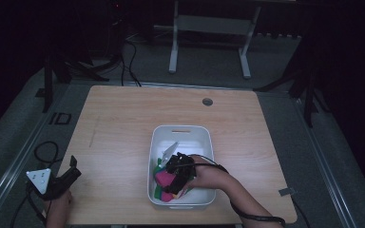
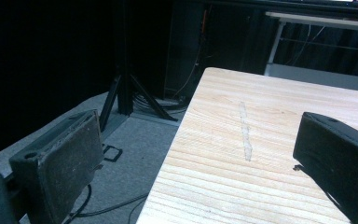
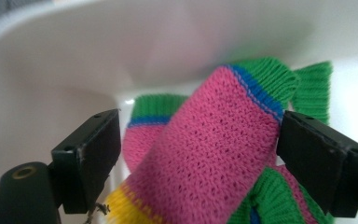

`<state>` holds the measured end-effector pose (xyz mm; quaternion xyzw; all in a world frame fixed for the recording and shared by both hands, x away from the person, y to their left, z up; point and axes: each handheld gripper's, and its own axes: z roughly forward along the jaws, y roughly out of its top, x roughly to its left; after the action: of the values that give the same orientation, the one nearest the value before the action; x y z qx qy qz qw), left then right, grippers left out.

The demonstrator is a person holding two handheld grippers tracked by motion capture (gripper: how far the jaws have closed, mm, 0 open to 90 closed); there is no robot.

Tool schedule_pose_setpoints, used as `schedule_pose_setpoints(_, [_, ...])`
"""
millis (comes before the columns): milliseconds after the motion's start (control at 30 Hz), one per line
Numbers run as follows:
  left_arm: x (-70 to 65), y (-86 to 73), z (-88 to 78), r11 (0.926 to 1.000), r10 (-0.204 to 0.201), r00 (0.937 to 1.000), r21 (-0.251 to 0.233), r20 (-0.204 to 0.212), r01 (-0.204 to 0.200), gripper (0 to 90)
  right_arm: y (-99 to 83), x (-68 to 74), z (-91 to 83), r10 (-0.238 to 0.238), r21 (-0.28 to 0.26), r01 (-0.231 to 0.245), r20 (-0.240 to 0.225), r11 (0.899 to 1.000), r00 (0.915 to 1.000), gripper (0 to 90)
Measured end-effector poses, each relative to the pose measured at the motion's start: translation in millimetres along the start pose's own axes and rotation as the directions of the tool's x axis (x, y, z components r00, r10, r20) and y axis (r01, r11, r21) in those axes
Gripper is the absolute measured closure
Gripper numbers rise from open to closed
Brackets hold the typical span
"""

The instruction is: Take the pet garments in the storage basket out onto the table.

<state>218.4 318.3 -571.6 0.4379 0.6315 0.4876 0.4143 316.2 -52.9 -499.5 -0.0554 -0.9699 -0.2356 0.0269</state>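
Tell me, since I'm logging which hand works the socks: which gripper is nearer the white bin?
Right. The right gripper is down inside the white bin, jaws open around a pink sock. The left gripper sits at the table's near left corner, well clear.

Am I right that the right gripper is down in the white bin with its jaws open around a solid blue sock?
Not quite: the sock is mainly pink, with blue, green and yellow bands, as the right gripper view shows. The right gripper is indeed in the white bin, jaws open around it.

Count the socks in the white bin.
2 visible: one pink sock between the right gripper's open jaws, another beneath it in the white bin. Green knit nearby may belong to more.
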Motion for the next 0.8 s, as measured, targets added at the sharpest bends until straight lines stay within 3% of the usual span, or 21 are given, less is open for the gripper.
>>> schedule_pose_setpoints(133, [-0.1,0.0,-0.1,1.0000,0.001,1.0000,-0.002,0.000,-0.001,1.9,2.7,-0.6,14.4,0.018,0.055,-0.019,0.032,0.998,0.9993,12.4])
schedule_pose_setpoints(200, [0.0,0.0,-0.1,1.0000,0.000,1.0000,-0.001,0.000,0.000,1.9,2.9,-0.7,18.8,0.029,0.065,-0.031,0.026,0.997,0.9992,12.2])
schedule_pose_setpoints(300, [-0.1,0.0,0.0,1.0000,0.000,1.0000,-0.001,0.001,0.000,1.9,2.6,0.7,23.9,0.015,0.095,-0.020,0.050,0.995,0.9987,12.2])
schedule_pose_setpoints(500, [-0.3,-0.1,0.0,1.0000,0.003,1.0000,-0.002,0.000,-0.003,1.9,1.7,9.4,37.2,-0.096,0.200,0.070,0.121,0.977,0.9881,11.6])
schedule_pose_setpoints(567, [-0.4,-0.2,0.0,1.0000,0.004,1.0000,-0.001,0.000,-0.004,1.9,2.1,10.9,38.1,-0.098,0.203,0.069,0.132,0.977,0.9864,13.4])
schedule_pose_setpoints(700, [-0.4,-0.1,0.0,1.0000,0.004,1.0000,0.000,-0.001,-0.004,1.9,1.8,12.5,35.6,-0.124,0.193,0.099,0.122,0.976,0.9847,25.9])
schedule_pose_setpoints(733, [-0.4,-0.1,0.0,1.0000,0.004,1.0000,-0.001,-0.002,-0.004,1.9,2.4,14.0,32.3,-0.140,0.189,0.113,0.133,0.975,0.9812,42.8])
schedule_pose_setpoints(800, [-0.5,-0.1,0.0,1.0000,0.005,1.0000,-0.001,-0.002,-0.005,1.9,2.4,14.7,30.3,-0.154,0.192,0.124,0.149,0.974,0.9769,55.3])
